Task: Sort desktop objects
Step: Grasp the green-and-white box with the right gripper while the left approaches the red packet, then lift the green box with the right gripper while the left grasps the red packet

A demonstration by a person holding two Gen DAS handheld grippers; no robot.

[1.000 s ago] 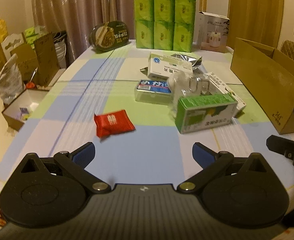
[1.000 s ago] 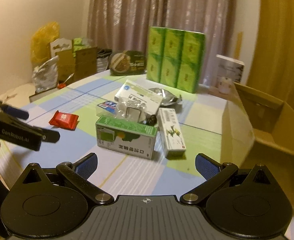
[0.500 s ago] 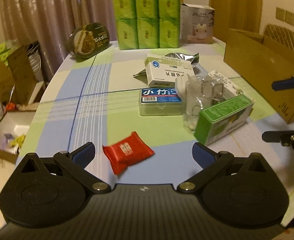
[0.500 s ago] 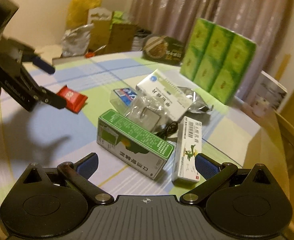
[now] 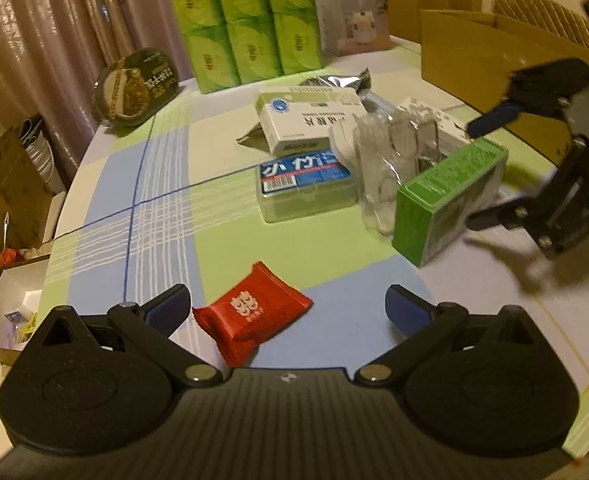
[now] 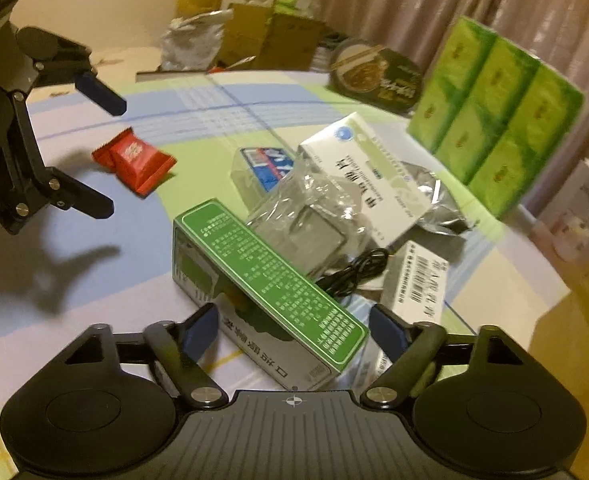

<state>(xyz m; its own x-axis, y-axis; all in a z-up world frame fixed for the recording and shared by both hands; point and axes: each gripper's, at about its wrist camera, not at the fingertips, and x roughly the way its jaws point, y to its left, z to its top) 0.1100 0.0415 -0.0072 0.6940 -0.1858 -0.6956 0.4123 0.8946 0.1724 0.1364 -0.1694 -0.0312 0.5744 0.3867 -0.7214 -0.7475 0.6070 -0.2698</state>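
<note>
Green box (image 6: 270, 280) lies on the worktop (image 5: 334, 248) between the closing right tongs (image 6: 294, 328), untouched; left tongs (image 5: 288, 308) gape around a red packet (image 5: 254, 312).

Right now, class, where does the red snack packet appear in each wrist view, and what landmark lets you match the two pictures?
Left wrist view: the red snack packet lies at bottom centre, between the left gripper fingers.
Right wrist view: the packet lies at upper left, beside the left gripper.
Shared landmark: the stack of green tissue packs at the table's far side.
</note>
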